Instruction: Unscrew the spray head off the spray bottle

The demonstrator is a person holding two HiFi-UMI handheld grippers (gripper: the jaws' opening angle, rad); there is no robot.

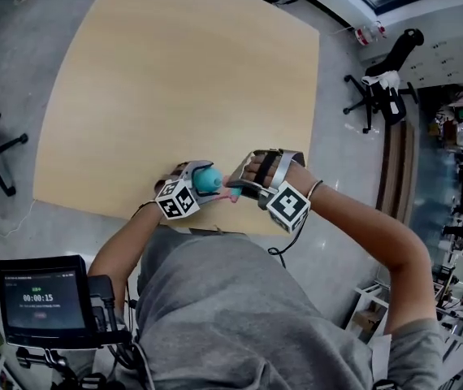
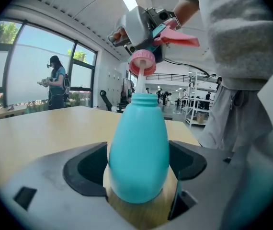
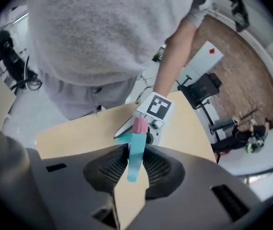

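Torso and sleeve: the person's grey shirt (image 1: pixel 240 315) fills the bottom of the head view and hides the near edge of the surface (image 1: pixel 183 71) below the two hands.
Screen: a small dark display (image 1: pixel 43 301) sits at the lower left, cut by the frame; its print is too small to trust.
Left gripper (image 2: pixel 139 169): clenched on the teal spray bottle (image 2: pixel 139 152), with a black pad against each flank of the body. The bottle's base is hidden by the jaws.
Bottle position: held up near the person's edge of the surface, neck pointing away from the left gripper. In the head view only its rounded teal body shows between the two marker cubes.
Neck: open, with no cap on it.
Right gripper (image 3: pixel 135 164): grasping the spray head (image 2: pixel 146 25), jaws pressed on a narrow teal part of it. Which part that is cannot be made out.
Spray head position: off the bottle and just past the neck. Its pink collar (image 2: pixel 142 62) is apart from the rim and its pink trigger (image 2: pixel 177 38) sticks out sideways.
Dip tube (image 2: pixel 138 84): pale, running from the collar to the neck opening, where its lower end is out of sight.
Farther off: office chairs (image 1: pixel 386 84) stand on the floor beyond the surface, and a blurred person (image 2: pixel 56 83) stands by the windows.
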